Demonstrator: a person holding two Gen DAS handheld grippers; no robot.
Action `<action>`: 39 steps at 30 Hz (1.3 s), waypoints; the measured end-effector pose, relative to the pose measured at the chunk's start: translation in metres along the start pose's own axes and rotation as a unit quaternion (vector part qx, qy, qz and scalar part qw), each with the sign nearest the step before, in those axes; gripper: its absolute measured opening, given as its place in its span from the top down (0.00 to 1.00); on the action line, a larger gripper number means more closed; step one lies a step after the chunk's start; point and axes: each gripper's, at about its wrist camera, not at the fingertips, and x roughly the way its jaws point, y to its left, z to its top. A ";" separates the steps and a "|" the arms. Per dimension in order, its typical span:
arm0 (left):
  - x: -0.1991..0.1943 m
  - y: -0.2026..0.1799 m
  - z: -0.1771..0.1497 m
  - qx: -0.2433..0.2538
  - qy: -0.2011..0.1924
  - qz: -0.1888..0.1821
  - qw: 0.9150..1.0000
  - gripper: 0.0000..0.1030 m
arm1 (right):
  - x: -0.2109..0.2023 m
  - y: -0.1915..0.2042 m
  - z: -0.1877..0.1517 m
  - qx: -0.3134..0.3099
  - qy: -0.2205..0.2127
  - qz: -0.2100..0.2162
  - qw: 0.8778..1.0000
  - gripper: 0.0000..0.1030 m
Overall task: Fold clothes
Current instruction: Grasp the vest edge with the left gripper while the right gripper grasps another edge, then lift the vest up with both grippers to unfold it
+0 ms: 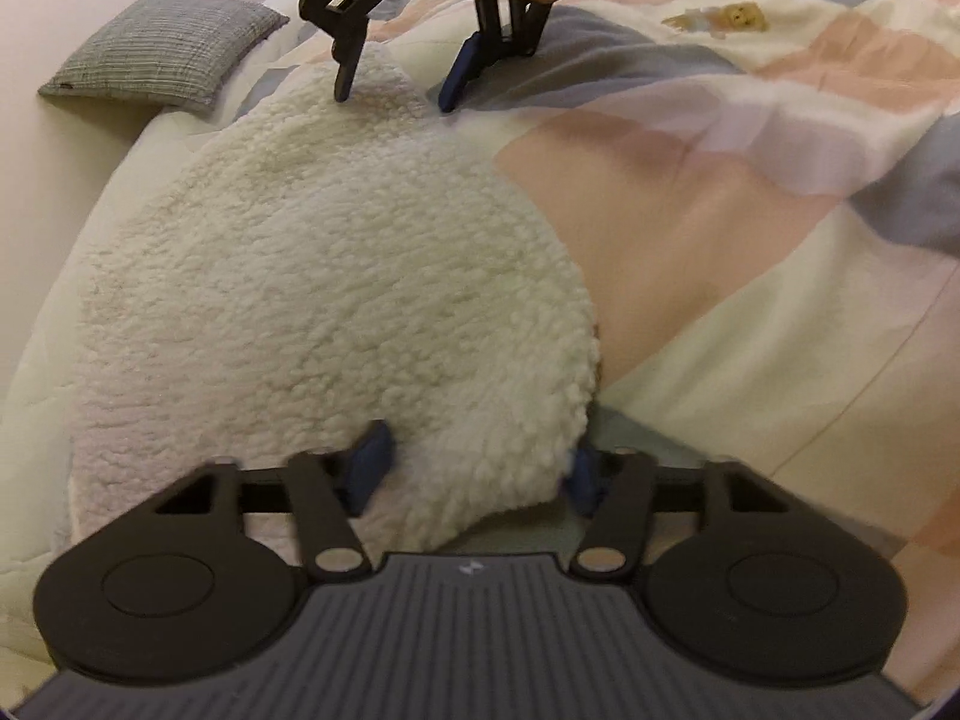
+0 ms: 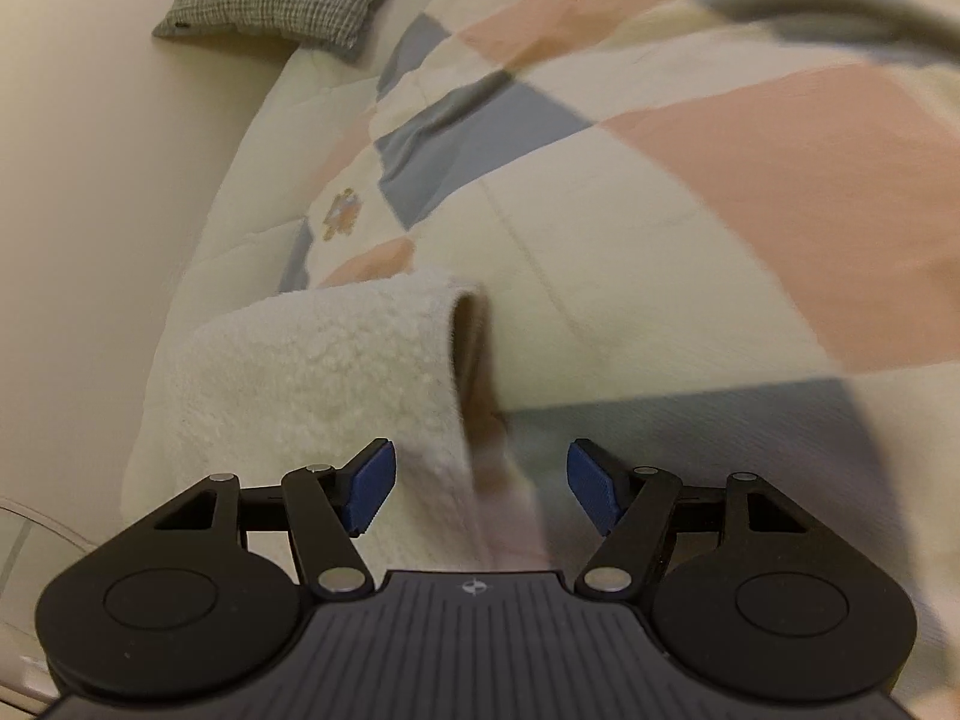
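White fleece garment on the bed, both grippers wide apart at its edges

The fleece garment [image 1: 336, 300] lies on the patchwork quilt [image 1: 750, 210]. The left gripper [image 1: 474, 471] straddles its near edge, the right gripper [image 1: 393, 99] its far edge, neither one pinching. It looks soft, thick and light; I would take it at an edge or corner.

White fleece garment [image 1: 336, 300] lies folded flat on the quilt [image 1: 750, 228].
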 end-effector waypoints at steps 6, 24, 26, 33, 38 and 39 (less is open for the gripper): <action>-0.013 0.022 0.002 -0.021 -0.003 0.010 1.000 0.88 | 0.017 0.022 0.000 -0.015 0.027 0.031 0.999 0.90; -0.296 0.167 0.096 -0.186 -0.260 0.071 0.945 0.90 | -0.295 0.135 -0.036 -0.018 -0.207 0.103 0.973 0.96; -0.331 0.144 0.109 -0.179 -0.288 0.049 0.939 0.90 | -0.355 0.141 -0.047 -0.028 -0.238 0.095 0.966 0.96; -0.450 0.026 0.143 -0.128 -0.368 -0.071 0.918 0.90 | -0.566 0.114 -0.137 -0.022 -0.354 0.015 0.935 0.96; -0.516 -0.055 0.165 -0.108 -0.402 -0.183 0.891 0.90 | -0.706 0.066 -0.220 0.017 -0.427 -0.042 0.903 0.96; -0.528 -0.069 0.170 -0.107 -0.410 -0.205 0.882 0.90 | -0.733 0.060 -0.236 0.019 -0.442 -0.054 0.895 0.96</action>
